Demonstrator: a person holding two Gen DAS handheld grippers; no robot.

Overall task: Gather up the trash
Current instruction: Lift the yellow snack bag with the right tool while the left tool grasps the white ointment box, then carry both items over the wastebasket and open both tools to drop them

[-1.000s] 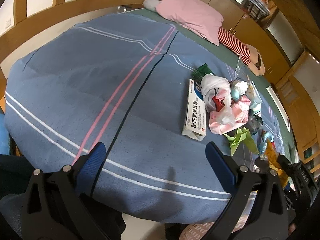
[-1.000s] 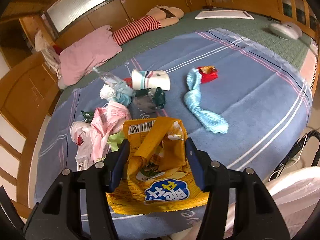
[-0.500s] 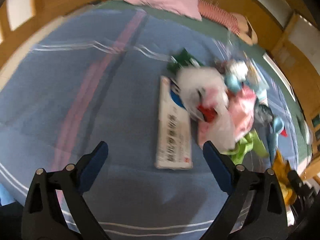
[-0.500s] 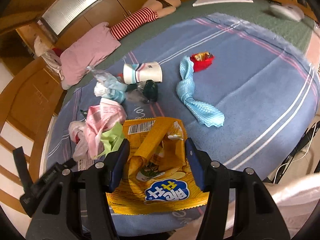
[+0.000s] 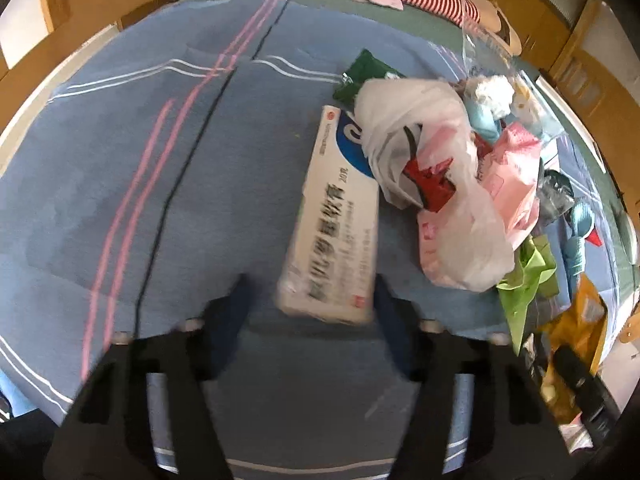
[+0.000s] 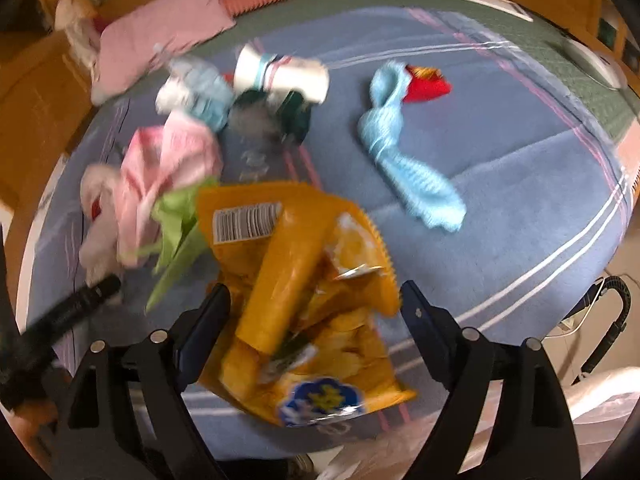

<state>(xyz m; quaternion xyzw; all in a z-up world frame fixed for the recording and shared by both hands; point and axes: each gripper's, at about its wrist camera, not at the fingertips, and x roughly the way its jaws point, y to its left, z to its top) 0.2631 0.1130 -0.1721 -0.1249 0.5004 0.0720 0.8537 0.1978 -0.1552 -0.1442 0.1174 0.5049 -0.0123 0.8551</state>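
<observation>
The left claw [image 5: 308,304] is closing around the white box's [image 5: 336,240] near end, not yet clamped. The right claw [image 6: 316,300] is opening, releasing the yellow chip bag [image 6: 304,300] beside the box.

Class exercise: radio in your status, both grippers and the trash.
Left gripper closing around white box. Right gripper opening, yellow chip bag between jaws. Trash pile crowds box.

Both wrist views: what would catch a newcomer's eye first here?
In the right wrist view, a crumpled yellow snack bag lies between the fingers of the right gripper, whose jaws are opening. In the left wrist view, the left gripper is closing around the near end of a white medicine box on the blue blanket. Beside the box lies a heap of plastic bags.
</observation>
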